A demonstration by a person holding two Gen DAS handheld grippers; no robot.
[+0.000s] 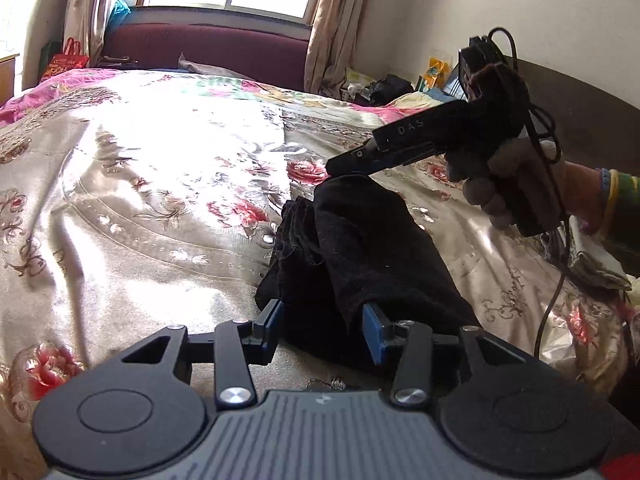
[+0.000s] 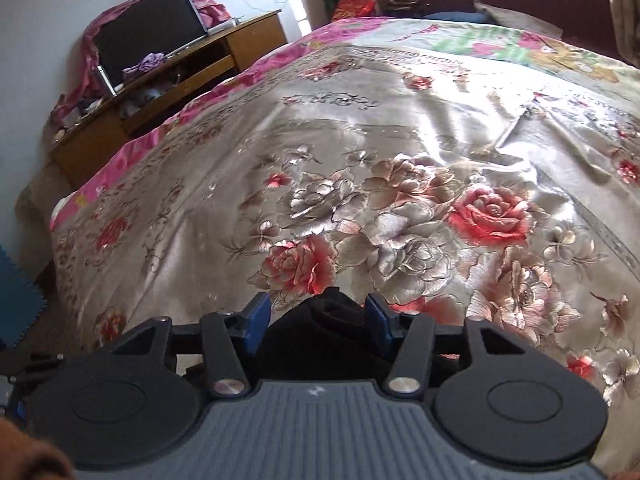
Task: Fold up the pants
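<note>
The black pants point(image 1: 352, 248) hang bunched above the floral bedspread point(image 1: 160, 184), stretched between my two grippers. My left gripper point(image 1: 322, 320) has black fabric between its blue pads, which stand fairly wide around the thick bundle. My right gripper point(image 1: 344, 162) shows in the left wrist view, held in a gloved hand, its tips pinching the pants' far upper end. In the right wrist view my right gripper point(image 2: 318, 316) has a fold of the black pants point(image 2: 320, 324) between its blue pads point(image 2: 260, 312).
The satin floral bedspread point(image 2: 400, 160) covers the whole bed. A wooden desk with a dark screen point(image 2: 148, 36) stands to the bed's left. A maroon headboard point(image 1: 208, 48) and window lie beyond. Clutter point(image 1: 380, 88) sits at the far right bedside.
</note>
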